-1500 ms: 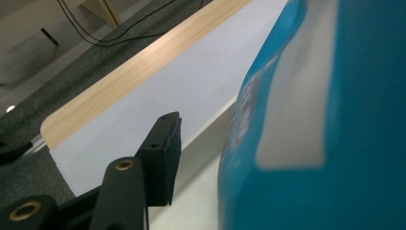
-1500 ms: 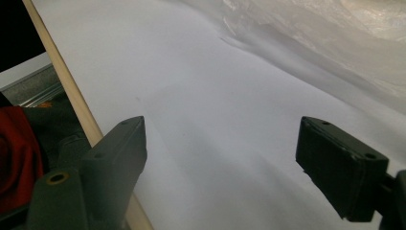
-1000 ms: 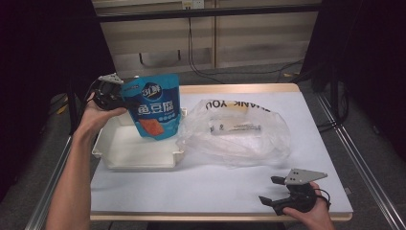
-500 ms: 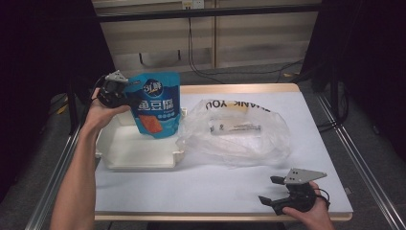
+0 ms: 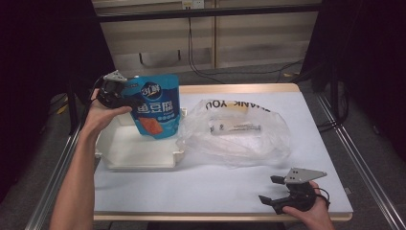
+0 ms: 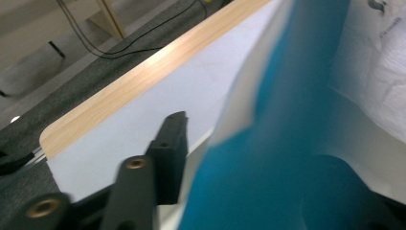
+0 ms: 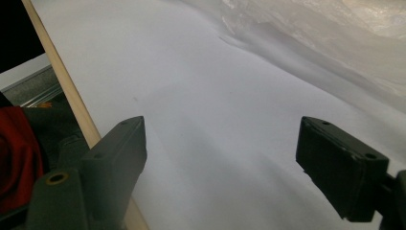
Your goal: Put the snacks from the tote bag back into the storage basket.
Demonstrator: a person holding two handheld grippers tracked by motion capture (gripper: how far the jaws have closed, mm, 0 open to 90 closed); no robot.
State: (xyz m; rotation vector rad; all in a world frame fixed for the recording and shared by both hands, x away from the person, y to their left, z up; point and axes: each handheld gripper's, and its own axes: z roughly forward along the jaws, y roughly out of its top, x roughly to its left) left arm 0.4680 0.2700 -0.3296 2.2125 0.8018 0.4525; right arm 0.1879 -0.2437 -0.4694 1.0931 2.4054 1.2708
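Change since earlier frame: left gripper (image 5: 125,97) had just been opening its jaws, and the blue pouch (image 5: 157,105) between them stood a little lower over the white tray (image 5: 139,158) than before; both hands had kept their places.
Left gripper state: jaws spread part-way around the pouch's upper left edge; in the left gripper view one black pad (image 6: 170,148) stood clear of the blue film (image 6: 292,143), so the pinch looked released or nearly so.
Pouch position: just beside the left gripper, upright, its bottom hanging over the tray's far right corner, next to the clear plastic bag (image 5: 239,132).
Pouch handling: judged light, soft-walled and glossy, likely slippery; contents could shift and let it flop.
Best hold: the flat sealed top edge or a side seam, where the film is stiffest.
Right gripper state: right gripper (image 5: 274,189) rested near the table's (image 5: 230,187) near edge, jaws spread on nothing, well apart from the pouch.
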